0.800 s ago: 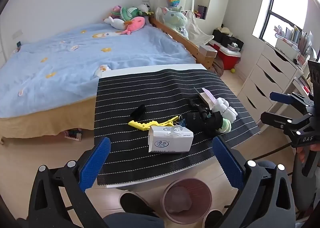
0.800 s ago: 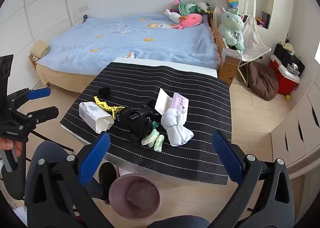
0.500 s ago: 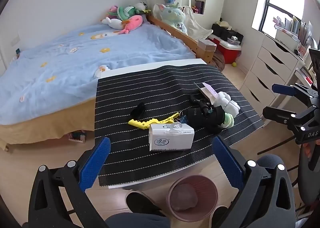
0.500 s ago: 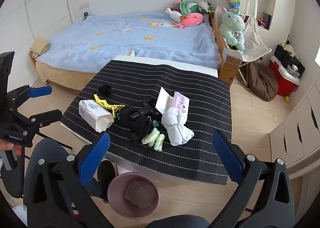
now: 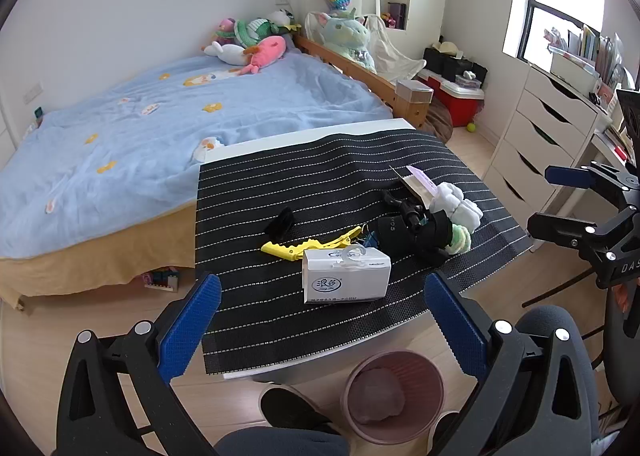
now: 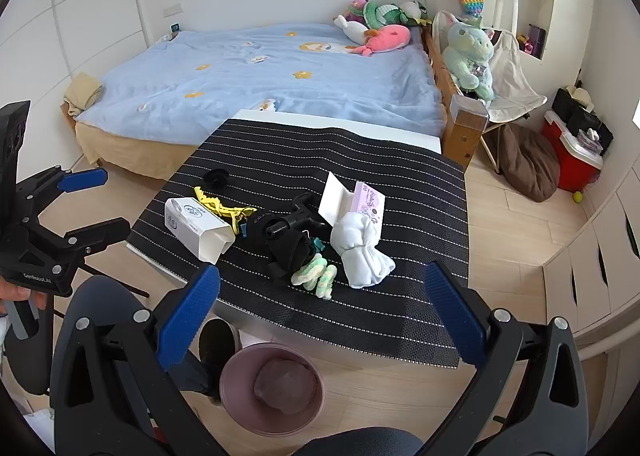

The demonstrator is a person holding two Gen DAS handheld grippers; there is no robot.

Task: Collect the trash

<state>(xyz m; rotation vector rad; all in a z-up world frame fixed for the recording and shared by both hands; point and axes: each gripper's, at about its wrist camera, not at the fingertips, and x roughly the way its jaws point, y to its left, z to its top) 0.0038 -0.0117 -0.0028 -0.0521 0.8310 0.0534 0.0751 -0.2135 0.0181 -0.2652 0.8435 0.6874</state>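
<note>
A low table with a black striped mat (image 5: 304, 175) (image 6: 400, 308) carries a white carton (image 5: 346, 275) (image 6: 196, 223), a yellow clip (image 5: 304, 246) (image 6: 218, 205), a small black cap (image 5: 280, 221) (image 6: 216, 177), a black camera mount on a dark pouch (image 5: 416, 228) (image 6: 288, 232), rolled white socks (image 5: 456, 203) (image 6: 362, 252), green fuzzy socks (image 6: 316, 276) and a pink-and-white open box (image 6: 356, 203). A pink waste bin (image 5: 394, 396) (image 6: 272, 388) stands on the floor at the near table edge. My left gripper (image 5: 320, 324) and right gripper (image 6: 320, 316) hover above the near edge, both open and empty.
Behind the table lies a bed with a blue cover (image 5: 160, 127) and plush toys (image 5: 260, 43). White drawers (image 5: 552, 127) stand to the right, with a red cooler (image 6: 572, 155) and brown beanbag (image 6: 528, 163) beyond. The person's knees and slippers (image 5: 292, 404) sit by the bin.
Both grippers drifted slightly; in the left wrist view the table items and bin shifted a little rightward and up. Both jaws stayed wide open and nothing was picked up.
</note>
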